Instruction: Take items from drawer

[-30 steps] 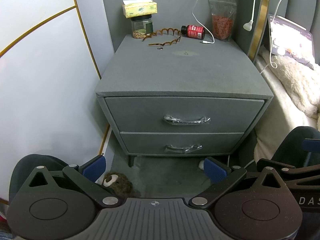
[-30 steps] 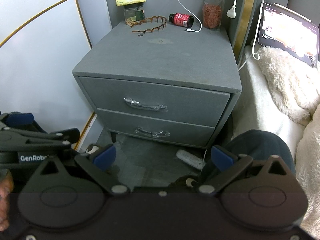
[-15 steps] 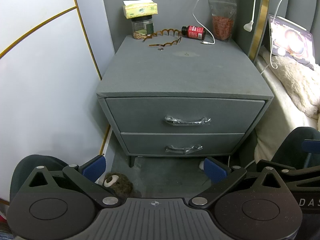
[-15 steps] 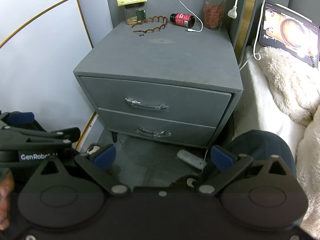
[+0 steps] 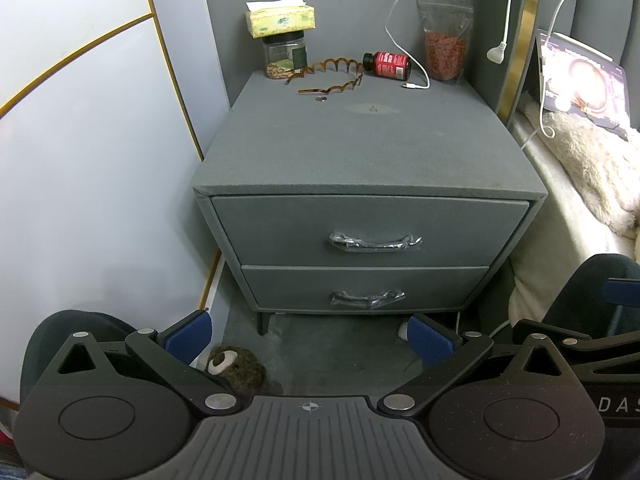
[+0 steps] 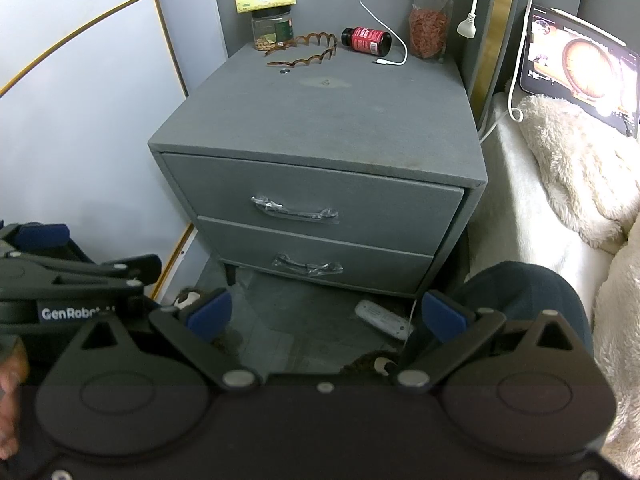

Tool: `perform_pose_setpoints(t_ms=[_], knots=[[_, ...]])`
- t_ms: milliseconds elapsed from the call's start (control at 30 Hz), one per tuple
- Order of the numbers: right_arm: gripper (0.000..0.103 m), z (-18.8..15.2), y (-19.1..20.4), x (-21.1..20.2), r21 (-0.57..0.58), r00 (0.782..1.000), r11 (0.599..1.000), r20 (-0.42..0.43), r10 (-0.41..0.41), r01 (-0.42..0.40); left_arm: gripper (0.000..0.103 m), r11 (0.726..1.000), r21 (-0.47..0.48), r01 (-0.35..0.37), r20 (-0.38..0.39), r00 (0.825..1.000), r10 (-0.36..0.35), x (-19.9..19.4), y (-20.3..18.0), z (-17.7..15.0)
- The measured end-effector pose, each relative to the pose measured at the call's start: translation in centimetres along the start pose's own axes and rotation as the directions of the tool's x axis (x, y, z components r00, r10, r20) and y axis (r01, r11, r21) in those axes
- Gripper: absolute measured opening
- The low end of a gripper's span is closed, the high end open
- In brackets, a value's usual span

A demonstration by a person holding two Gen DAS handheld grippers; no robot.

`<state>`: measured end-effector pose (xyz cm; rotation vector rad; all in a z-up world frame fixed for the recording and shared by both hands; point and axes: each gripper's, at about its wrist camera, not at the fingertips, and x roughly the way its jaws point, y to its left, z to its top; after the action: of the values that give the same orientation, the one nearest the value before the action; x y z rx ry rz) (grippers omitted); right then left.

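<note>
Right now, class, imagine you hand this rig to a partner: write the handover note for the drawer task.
Left gripper: open, empty, held low in front of the nightstand.
Right gripper: open, empty, also low and clear of it.
Top drawer and bottom drawer: both shut; handles are wrapped in plastic film.
Done: nothing yet.
Left: pull a drawer open by its handle, lift the items out. The contents are hidden.

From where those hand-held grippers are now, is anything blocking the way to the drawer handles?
Nothing visible does. Open floor lies between the left hand-held gripper, the right hand-held gripper and both handles, top and bottom. Both drawers are shut.
</note>
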<state>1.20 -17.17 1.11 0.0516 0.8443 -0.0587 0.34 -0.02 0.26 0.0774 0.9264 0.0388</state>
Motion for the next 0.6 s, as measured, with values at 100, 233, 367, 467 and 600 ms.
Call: perform_pose_setpoints(t_ms=[100,233,367,467,600], knots=[[0.103,0.01,-0.05,0.03,-0.001,1.0,1.0,-0.001,0.001,-0.001,0.103,1.0,0.0,0.0,0.0,1.0,0.0,0.02,0.07,-0.06],[0.103,0.0,0.08,0.0,-0.002,1.0,1.0,0.0,0.001,-0.001,0.103,1.0,0.0,0.0,0.001,1.0,0.0,-0.04,0.03,-0.08],[0.103,0.03,0.02,-0.06,-0.003,1.0,1.0,0.001,0.002,-0.002,0.103,1.0,0.001,-0.001,0.004,1.0,0.001,-0.09,-0.02,-0.24],[0.103,-0.02,0.12,-0.06,-0.004,1.0,1.0,0.0,0.001,-0.001,0.103,1.0,0.002,-0.002,0.004,1.0,0.002,-0.08,-0.08,-0.25],[0.103,0.06,-0.07,-0.04,-0.004,1.0,1.0,-0.001,0.002,-0.002,0.103,1.0,0.001,-0.002,0.004,1.0,0.002,-0.1,-0.09,-0.29]])
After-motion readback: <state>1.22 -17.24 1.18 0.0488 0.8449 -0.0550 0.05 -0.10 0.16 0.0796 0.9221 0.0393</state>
